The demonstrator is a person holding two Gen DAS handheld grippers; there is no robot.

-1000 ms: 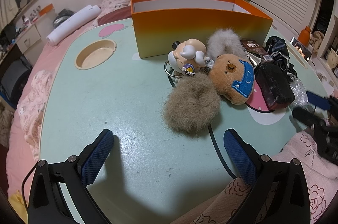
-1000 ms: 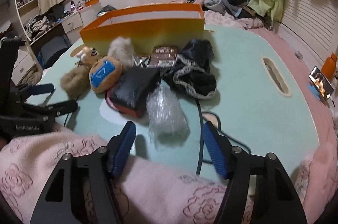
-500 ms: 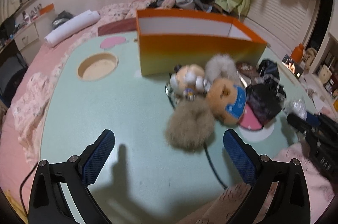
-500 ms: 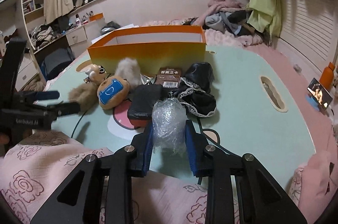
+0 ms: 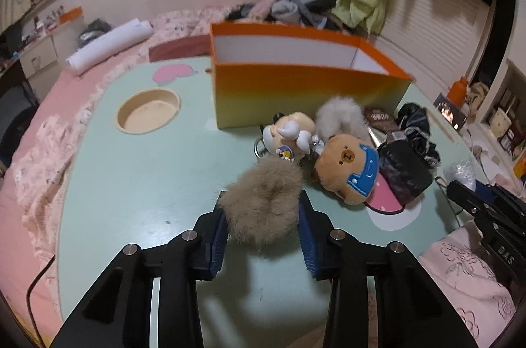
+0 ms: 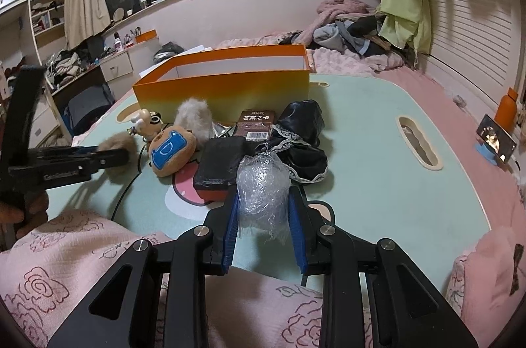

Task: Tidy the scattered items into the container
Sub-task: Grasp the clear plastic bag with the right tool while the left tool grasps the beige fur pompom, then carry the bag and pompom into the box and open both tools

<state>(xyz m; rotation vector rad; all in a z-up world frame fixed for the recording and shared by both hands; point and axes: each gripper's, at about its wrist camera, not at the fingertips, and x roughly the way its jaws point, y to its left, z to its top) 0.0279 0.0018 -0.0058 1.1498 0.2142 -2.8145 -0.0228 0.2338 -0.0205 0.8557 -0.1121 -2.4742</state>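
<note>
My left gripper (image 5: 263, 210) is shut on a brown fur pompom (image 5: 263, 203), held above the green table (image 5: 131, 177). My right gripper (image 6: 264, 200) is shut on a crumpled clear plastic wrap (image 6: 263, 187), lifted above the table. The open orange box (image 5: 296, 85) stands at the back; it also shows in the right wrist view (image 6: 227, 85). In front of it lie a bear plush (image 5: 348, 170), a white pompom (image 5: 342, 118), a cartoon figure keychain (image 5: 289, 134), a black pouch (image 6: 223, 164), a brown card pack (image 6: 256, 121) and black lace cloth (image 6: 302, 137).
A round recess (image 5: 148, 111) sits in the table at the left and an oval slot (image 6: 417, 144) at the right. A black cable (image 6: 128, 183) crosses the table. Pink bedding (image 6: 98, 266) lies at the near edge. A phone (image 6: 496, 137) and orange bottle (image 6: 506, 111) stand far right.
The left gripper closed on the brown pompom and lifted it. The right gripper closed on the plastic wrap half a second ago and has raised it further.
</note>
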